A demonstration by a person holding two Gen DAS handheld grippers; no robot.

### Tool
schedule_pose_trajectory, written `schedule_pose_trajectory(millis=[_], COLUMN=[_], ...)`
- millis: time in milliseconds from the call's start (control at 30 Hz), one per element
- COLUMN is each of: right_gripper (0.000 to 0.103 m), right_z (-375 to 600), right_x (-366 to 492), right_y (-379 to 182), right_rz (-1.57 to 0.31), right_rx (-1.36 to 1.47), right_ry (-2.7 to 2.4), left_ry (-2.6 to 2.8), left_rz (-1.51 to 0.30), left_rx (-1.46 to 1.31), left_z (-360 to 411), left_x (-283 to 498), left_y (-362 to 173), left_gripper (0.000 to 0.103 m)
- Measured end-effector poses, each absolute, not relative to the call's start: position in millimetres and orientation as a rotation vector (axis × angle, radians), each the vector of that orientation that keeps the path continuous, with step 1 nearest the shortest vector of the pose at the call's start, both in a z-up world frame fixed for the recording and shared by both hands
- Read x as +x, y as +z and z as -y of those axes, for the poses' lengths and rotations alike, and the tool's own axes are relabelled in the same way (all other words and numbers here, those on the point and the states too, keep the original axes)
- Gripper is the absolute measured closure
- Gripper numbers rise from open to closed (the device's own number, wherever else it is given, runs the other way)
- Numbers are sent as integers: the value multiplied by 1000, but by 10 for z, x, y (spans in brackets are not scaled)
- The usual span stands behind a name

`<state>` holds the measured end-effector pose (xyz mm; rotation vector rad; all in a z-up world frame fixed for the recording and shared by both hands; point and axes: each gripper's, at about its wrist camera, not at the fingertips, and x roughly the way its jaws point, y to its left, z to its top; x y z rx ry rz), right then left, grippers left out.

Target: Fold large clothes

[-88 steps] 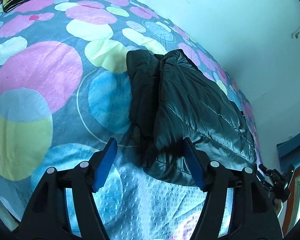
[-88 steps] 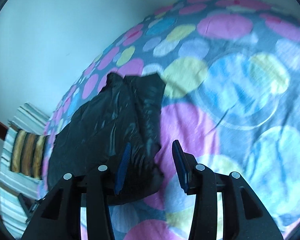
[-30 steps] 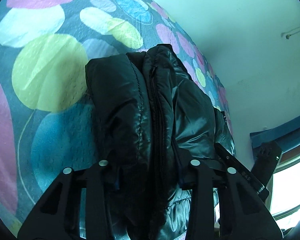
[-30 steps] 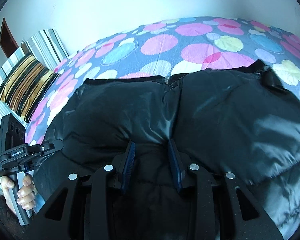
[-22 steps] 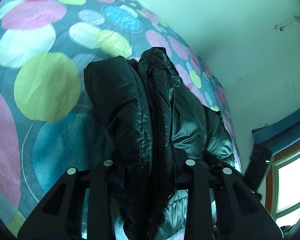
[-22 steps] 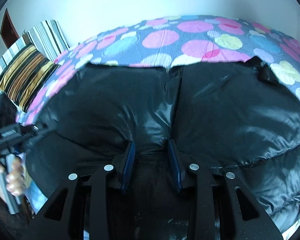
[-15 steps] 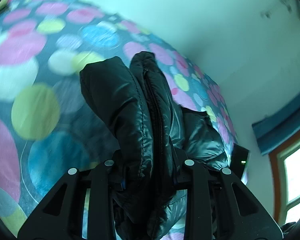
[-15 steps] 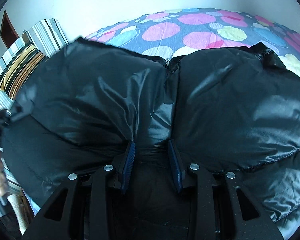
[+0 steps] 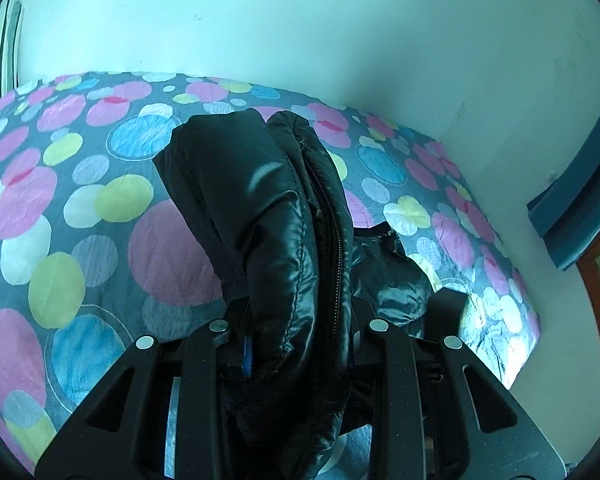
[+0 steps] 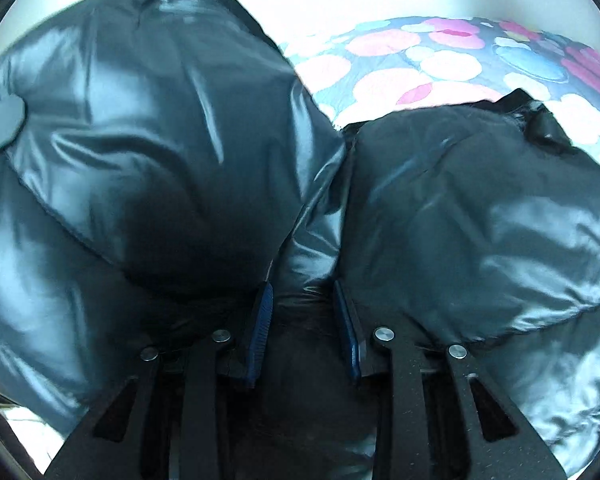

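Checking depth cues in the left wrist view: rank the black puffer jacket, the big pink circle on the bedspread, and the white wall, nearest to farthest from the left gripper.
1. Black puffer jacket: clamped between the left gripper fingers, dead centre.
2. Big pink circle: on the bedspread, left of the jacket, below it.
3. White wall: behind the bed's far edge, top of view.

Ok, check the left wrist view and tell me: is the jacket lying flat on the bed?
No: the jacket stands up bunched between the left gripper's closed jaws, raised above the spotted bed cover.
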<state>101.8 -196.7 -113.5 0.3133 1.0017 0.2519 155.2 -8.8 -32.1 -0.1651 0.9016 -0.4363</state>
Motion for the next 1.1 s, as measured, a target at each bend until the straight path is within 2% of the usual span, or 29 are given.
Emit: schedule_pose_trajectory(millis=[400,600,900,1033,1100], right_gripper=[70,70,70,70,70], right_z=[3083,3654,4330,4529,4587], right_x=[572,295,104,42,18], right_y=[-762,-772,-957,-1010,-1017], right_rz=[-898,-881,-892,-886,-881], right_rx=[395,452,535,571,585], right_ry=[116,25,-55,-73,-79], left_ry=[-453,-448,-382,-357,-366], left_rz=[-895,-922,-860,-844,-846], left_rx=[4,95,274,304,290], left_z=[1192,1924,2685,2797,2819], left_x=[1424,1339,1058,974,942], left_y=[-296,-552,-943,-965,-934], left_gripper=[73,74,73,67,61])
